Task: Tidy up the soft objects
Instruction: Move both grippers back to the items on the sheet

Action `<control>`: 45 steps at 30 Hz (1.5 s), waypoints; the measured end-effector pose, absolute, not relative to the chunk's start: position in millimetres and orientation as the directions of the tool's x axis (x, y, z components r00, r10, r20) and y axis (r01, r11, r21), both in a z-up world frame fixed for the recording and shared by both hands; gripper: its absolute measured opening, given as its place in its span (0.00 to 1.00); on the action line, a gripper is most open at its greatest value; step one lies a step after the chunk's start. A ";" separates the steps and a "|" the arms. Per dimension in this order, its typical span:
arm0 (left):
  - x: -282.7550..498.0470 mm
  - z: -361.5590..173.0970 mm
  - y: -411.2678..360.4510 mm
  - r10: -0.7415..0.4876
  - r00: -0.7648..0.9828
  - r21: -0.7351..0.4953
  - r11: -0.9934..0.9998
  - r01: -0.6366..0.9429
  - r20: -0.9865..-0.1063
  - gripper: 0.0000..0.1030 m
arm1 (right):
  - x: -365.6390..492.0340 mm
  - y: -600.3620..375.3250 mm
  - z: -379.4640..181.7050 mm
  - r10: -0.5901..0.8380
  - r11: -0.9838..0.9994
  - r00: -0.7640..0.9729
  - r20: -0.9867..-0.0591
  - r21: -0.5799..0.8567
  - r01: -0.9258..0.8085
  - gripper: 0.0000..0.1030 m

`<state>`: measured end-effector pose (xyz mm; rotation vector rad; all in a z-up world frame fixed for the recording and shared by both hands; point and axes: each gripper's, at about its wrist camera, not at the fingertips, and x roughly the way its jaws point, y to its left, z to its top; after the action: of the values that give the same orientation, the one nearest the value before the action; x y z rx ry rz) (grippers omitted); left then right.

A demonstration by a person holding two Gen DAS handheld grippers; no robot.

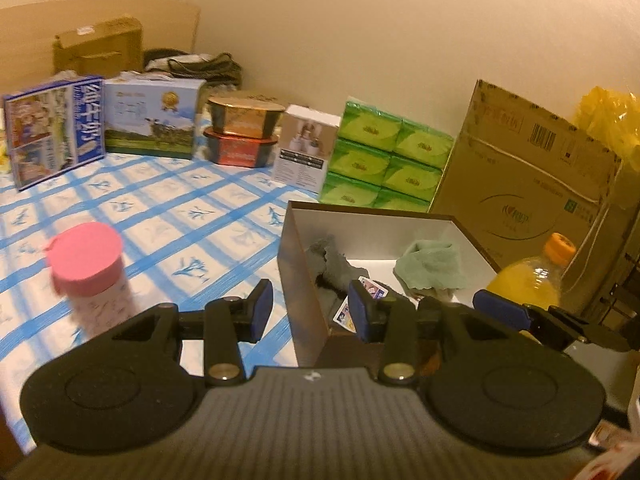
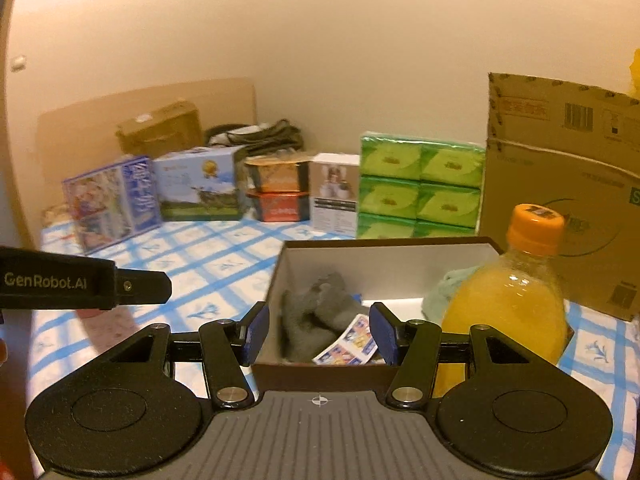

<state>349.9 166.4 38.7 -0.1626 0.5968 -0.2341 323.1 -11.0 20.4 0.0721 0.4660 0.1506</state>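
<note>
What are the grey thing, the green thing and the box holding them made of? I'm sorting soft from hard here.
The grey item looks like matte, fuzzy fabric, crumpled in loose folds. The green item looks like soft woven or terry cloth, bunched and creased, though blur hides the weave. The box looks like stiff cardboard: straight thin walls, brown outside, smooth white inside.

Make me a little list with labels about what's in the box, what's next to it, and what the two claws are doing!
box: open box, white inside
in the box: grey cloth, green cloth, small picture packet
beside the box: orange juice bottle; pink-lidded cup on the other side
left claw: open, holding nothing
right claw: open, holding nothing
table cover: blue-checked cloth
</note>
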 end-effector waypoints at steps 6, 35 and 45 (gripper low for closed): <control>297.6 51.7 162.0 -0.205 0.820 -0.206 0.972 0.109 -0.534 0.36 | 285.1 -33.7 33.4 0.241 0.970 0.875 -0.419 0.132 -0.204 0.54; 134.7 45.9 88.4 -0.124 0.781 -0.133 0.990 0.053 -0.612 0.36 | 168.4 -164.2 12.2 0.373 0.926 0.743 -0.556 0.275 -0.259 0.54; 117.4 18.8 76.6 -0.113 0.729 -0.123 0.992 0.040 -0.675 0.36 | 158.6 -159.2 -9.2 0.391 0.920 0.686 -0.614 0.280 -0.274 0.54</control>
<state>117.4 76.6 18.8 -0.1028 0.7499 -0.0842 158.6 -159.2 -9.2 0.1706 0.7250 0.3742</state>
